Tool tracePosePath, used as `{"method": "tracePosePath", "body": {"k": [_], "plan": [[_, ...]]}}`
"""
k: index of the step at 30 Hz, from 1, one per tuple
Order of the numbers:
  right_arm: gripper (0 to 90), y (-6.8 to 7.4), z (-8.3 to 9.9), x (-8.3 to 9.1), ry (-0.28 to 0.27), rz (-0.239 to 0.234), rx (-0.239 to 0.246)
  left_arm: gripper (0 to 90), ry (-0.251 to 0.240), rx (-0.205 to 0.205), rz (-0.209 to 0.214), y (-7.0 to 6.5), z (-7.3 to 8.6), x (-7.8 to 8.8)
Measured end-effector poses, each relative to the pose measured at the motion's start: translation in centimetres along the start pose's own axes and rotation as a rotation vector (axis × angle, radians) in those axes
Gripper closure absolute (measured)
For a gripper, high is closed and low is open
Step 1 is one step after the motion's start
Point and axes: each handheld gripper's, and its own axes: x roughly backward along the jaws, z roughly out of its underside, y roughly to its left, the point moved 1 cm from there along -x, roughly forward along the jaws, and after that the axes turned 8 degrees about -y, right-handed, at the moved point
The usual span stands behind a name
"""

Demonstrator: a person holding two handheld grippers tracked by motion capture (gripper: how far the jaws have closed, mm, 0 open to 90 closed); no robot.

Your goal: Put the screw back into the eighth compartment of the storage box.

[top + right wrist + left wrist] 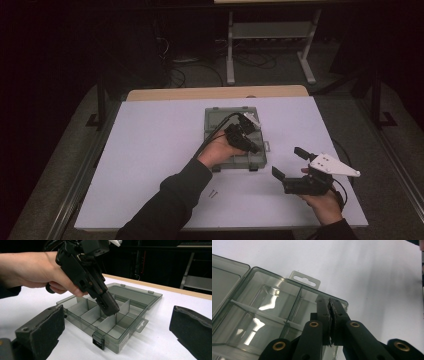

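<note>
**Left gripper over the open organizer box, two screws waiting on the table**

Nearest you, your right gripper point(289, 165) sat low at the right of the white table point(150, 150), its jaws spread wide with nothing between them, pointing toward the box. Just in front of your left sleeve, two small screws point(213, 194) lay bare on the table, apart from everything else and well short of the box.

Farther out, your left gripper point(110, 308) hung tip-down over the grey compartment box point(117, 340). Its jaws were pressed together; in the left gripper view the pads met edge to edge, and I could not tell whether anything small was pinched between them. The tip hovered above a compartment in the near row, toward the corner with the hang tab point(304, 280).

The box stood at the middle of the table with its lid point(140, 293) laid flat open behind it. The compartments you could see looked empty.

So, as a judgement: the box was open and ready, sorting had barely started, and the two screws at least remained to be picked up and dropped in.
</note>
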Motion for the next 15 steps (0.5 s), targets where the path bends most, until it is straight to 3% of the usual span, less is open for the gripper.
{"method": "tracePosePath", "body": {"k": [8, 15], "plan": [[0.0, 0.0, 0.0, -0.02, 0.001, -0.001, 0.001, 87.2, 0.011, 0.005, 0.005, 0.32, 0.16, -0.54], [0.0, -0.01, 0.0, 0.01, 0.0, 0.0, 0.001, 53.3, -0.007, 0.001, -0.011, 0.34, 0.14, -0.23]]}}
